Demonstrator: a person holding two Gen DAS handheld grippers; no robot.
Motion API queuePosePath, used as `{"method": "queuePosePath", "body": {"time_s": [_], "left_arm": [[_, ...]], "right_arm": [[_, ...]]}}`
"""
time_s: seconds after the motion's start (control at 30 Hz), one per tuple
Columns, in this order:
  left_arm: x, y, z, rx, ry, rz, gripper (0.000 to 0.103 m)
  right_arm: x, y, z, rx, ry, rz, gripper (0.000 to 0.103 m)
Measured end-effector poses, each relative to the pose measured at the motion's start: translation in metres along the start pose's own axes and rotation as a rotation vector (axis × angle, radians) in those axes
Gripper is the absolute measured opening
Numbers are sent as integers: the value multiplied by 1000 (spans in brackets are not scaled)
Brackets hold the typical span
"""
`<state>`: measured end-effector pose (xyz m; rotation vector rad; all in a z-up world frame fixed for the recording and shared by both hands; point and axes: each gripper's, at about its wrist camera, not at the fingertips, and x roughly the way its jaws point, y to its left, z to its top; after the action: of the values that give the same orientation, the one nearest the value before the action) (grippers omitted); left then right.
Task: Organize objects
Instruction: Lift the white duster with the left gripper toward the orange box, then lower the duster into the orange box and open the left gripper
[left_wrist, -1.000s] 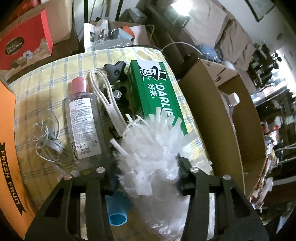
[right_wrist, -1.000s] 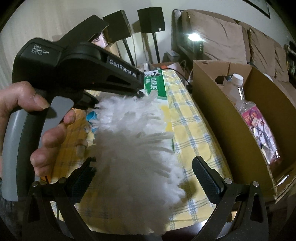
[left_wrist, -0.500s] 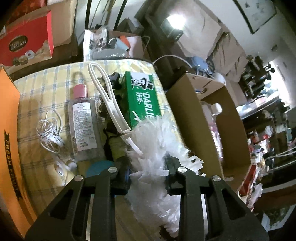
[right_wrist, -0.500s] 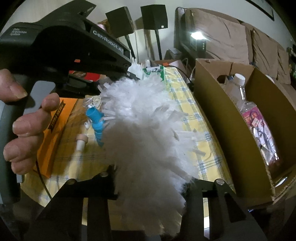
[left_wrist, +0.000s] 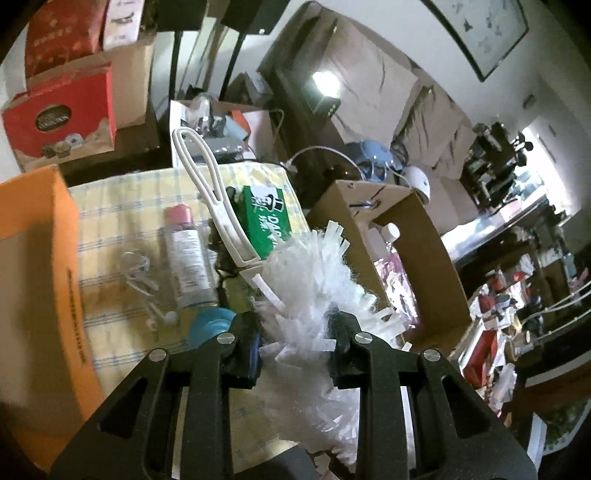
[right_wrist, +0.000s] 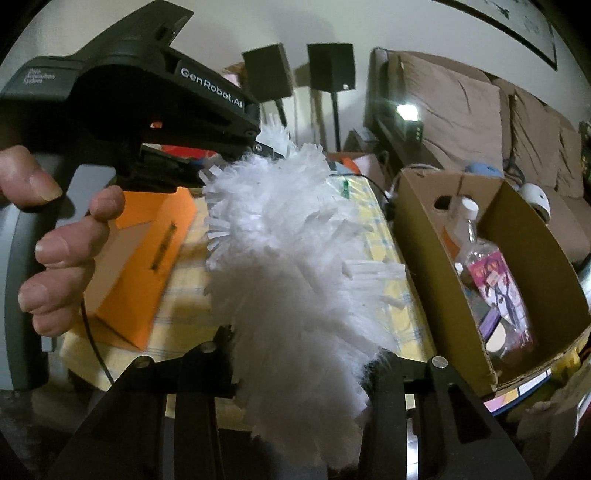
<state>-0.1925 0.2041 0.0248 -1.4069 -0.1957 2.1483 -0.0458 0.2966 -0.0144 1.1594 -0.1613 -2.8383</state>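
Observation:
A fluffy white duster (left_wrist: 314, 280) with a white loop handle (left_wrist: 207, 192) hangs above the checked tablecloth (left_wrist: 122, 199). My left gripper (left_wrist: 295, 347) is shut on its fluffy head near the handle end. In the right wrist view the same duster (right_wrist: 288, 266) fills the middle, and my right gripper (right_wrist: 299, 365) is shut on its lower end, the pads sunk into the fluff. The left gripper's black body (right_wrist: 147, 103) and the hand (right_wrist: 62, 258) holding it are at the upper left of that view.
An open cardboard box (right_wrist: 424, 258) stands right of the table with a clear bottle (right_wrist: 491, 280) inside. On the cloth lie a green toothpaste box (left_wrist: 266, 221), a pink-capped bottle (left_wrist: 186, 258), white earphones (left_wrist: 140, 280), a blue round thing (left_wrist: 208, 325) and an orange box (left_wrist: 33, 258).
Both grippers closed on the duster, the right from wide open. Both hands rose and the duster lifted off the table, its handle now tilted up over the cloth.

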Motion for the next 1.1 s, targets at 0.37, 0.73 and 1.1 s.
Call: {"method": "queuePosePath", "body": {"time_s": [0.37,0.73,1.1], "left_arm": [[-57,49,-12,-76,-78,55,25],[-89,127,-27,-196,-106,164,25],[-111,184,-33,-271,-137,260,25]], "right_arm": [[-6,54,14,-91,-2,93,38],[28,124,17,-196,47,214,38],[62,169,22,-229,88,321,39]]}}
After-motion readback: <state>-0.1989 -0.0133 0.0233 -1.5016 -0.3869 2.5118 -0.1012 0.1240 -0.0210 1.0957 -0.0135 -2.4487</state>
